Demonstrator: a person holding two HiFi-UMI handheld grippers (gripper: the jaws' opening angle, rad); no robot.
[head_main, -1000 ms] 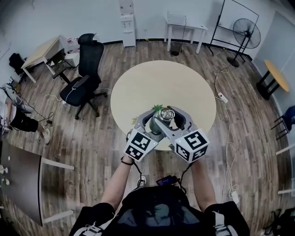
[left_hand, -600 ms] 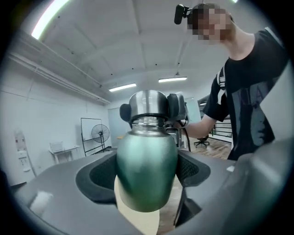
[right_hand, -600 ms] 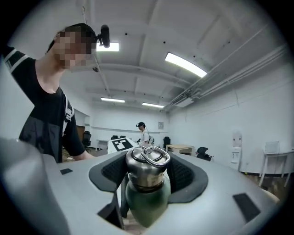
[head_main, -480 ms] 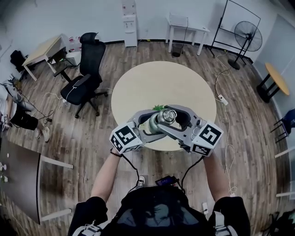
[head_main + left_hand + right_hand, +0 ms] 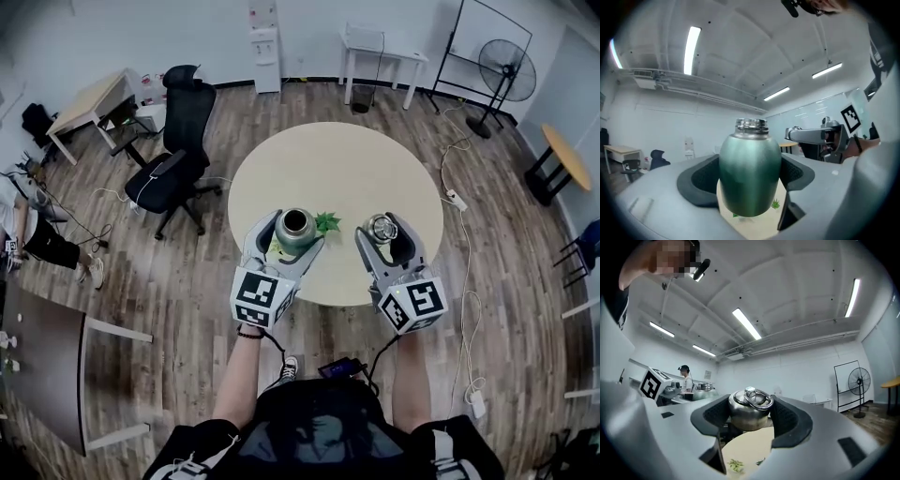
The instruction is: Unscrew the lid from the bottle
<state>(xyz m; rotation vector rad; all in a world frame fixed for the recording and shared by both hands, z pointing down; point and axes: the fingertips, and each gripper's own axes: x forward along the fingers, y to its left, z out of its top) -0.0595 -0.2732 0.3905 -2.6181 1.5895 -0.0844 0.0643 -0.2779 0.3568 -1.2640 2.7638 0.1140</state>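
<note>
A green metal bottle with an open steel neck is held upright above the round table's near edge, my left gripper shut on its body. In the left gripper view the bottle fills the space between the dark pads, neck bare. The steel lid, domed with a ring handle, sits in my right gripper, which is shut on it. In the right gripper view the lid rests between the pads, ring on top. Bottle and lid are apart, side by side, with a clear gap between the two grippers.
The round beige table lies below both grippers, with a small green leafy sprig on it between them. A black office chair stands left of the table. A white side table and a fan stand at the back.
The two grippers, joined over the bottle a second ago, have pulled apart. The lid has come off with the right gripper moving right; the left gripper carried the bottle left.
</note>
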